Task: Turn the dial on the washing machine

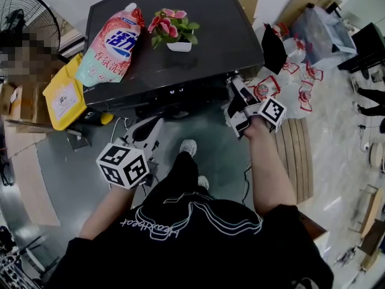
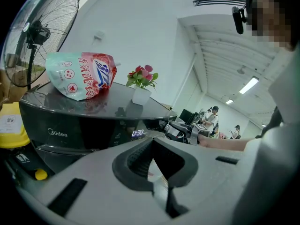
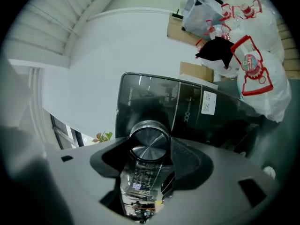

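dial [image 3: 149, 137] held by right gripper [image 3: 151, 149], clear in gripper view, hidden overhead

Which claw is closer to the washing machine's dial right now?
Right. The right claw grips the dial; the left claw hangs low in front of the washing machine, shut and empty, apart from the dial.

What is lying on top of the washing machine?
On the washing machine, on its dark top, lie a detergent pouch and a small white pot of pink flowers. Anything under the pouch is covered, and the closed top hides the inside.
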A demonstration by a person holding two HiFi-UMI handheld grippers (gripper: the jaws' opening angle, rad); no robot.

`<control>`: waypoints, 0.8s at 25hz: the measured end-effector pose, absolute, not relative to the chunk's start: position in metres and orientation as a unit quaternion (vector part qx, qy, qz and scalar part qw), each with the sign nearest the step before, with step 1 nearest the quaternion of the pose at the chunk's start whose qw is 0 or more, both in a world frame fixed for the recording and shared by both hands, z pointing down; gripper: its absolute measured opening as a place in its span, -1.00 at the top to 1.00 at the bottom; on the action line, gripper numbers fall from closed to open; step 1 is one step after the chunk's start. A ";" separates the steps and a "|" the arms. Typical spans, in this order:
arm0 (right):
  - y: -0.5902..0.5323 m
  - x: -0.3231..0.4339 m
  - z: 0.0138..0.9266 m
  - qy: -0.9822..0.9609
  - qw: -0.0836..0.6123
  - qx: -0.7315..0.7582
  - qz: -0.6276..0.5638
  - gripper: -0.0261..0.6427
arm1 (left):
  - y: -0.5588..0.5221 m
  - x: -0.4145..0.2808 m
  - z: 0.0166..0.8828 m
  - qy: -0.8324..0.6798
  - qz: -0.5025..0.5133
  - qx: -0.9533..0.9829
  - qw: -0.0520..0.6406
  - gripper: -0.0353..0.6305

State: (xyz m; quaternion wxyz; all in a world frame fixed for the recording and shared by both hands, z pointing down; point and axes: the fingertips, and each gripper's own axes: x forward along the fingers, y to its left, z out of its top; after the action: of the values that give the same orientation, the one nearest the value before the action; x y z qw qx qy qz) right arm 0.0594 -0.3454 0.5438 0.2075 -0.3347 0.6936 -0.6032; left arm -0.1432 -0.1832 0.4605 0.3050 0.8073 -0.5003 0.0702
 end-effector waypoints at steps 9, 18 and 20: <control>-0.346 0.059 0.544 0.683 0.217 -0.322 -0.619 0.10 | -0.184 -0.142 0.462 -0.500 0.074 0.808 0.304 0.88; -0.338 0.063 0.533 0.785 0.103 -0.382 -0.476 -0.15 | -0.182 -0.139 0.464 -0.499 0.073 0.807 0.308 0.88; -0.336 0.064 0.530 0.823 0.040 -0.408 -0.392 -0.20 | -0.181 -0.139 0.467 -0.499 0.073 0.806 0.311 0.88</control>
State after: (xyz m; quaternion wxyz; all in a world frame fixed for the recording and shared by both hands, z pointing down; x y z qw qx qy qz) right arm 0.0640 -0.3362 0.5302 0.0399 -0.4082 0.8233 -0.3923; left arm -0.1394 -0.1806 0.4666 0.3106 0.8056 -0.4991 0.0733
